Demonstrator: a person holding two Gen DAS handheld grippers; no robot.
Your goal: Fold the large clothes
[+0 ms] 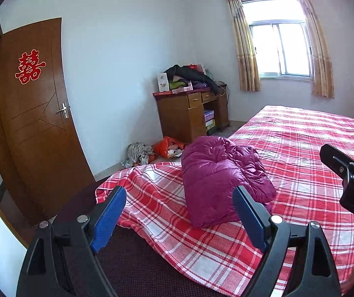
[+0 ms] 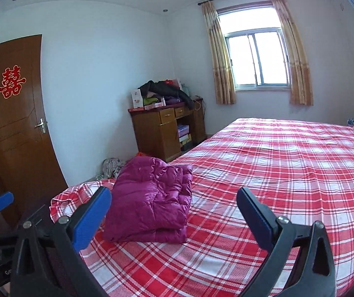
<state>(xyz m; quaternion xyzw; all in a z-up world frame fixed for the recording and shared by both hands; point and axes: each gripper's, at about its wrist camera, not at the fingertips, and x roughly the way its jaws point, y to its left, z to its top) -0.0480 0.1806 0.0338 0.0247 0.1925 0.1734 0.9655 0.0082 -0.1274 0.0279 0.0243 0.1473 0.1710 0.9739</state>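
A magenta puffer jacket [image 1: 219, 180] lies folded in a compact bundle near the foot corner of the bed [image 1: 300, 148], on the red and white plaid sheet. It also shows in the right wrist view [image 2: 149, 200]. My left gripper [image 1: 179, 212] is open and empty, held back from the jacket and above the bed corner. My right gripper [image 2: 174, 212] is open and empty, a little to the right of the jacket and short of it. The right gripper also shows at the right edge of the left wrist view [image 1: 350, 170].
A wooden door [image 1: 35, 113] stands at the left. A wooden desk [image 1: 191, 113] piled with clothes and boxes stands at the far wall. Bags and cloth [image 1: 157, 151] lie on the floor by the bed's corner. The plaid sheet [image 2: 288, 163] stretches to the right.
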